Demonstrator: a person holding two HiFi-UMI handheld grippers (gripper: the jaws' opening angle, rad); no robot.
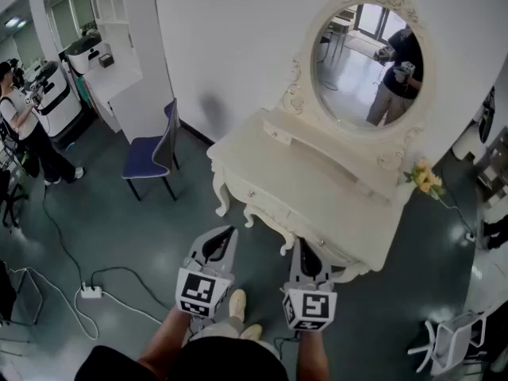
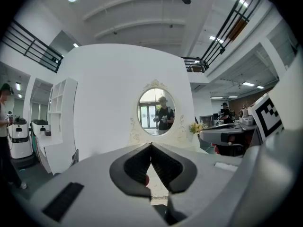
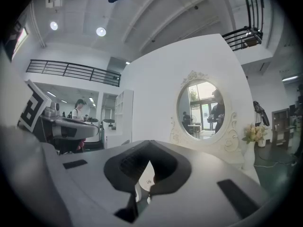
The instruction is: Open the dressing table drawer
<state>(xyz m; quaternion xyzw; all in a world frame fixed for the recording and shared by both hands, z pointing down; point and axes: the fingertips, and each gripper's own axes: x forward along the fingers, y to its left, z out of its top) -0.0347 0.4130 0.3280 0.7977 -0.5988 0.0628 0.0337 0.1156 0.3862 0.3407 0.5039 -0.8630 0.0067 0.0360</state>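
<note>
Left gripper (image 2: 151,146) and right gripper (image 3: 150,148), both closed on nothing, face a cream dressing table (image 1: 333,177).
Each pair of jaws is pressed together and empty, held near level, apart from the table. The drawer (image 1: 286,218) sits shut in the front apron beneath the oval mirror (image 1: 367,62), with two small knobs (image 1: 252,194); whether they serve one drawer or two is too small to tell. It should slide lightly, perhaps stiffly; pinch a knob, which looks small, round and likely slippery.
</note>
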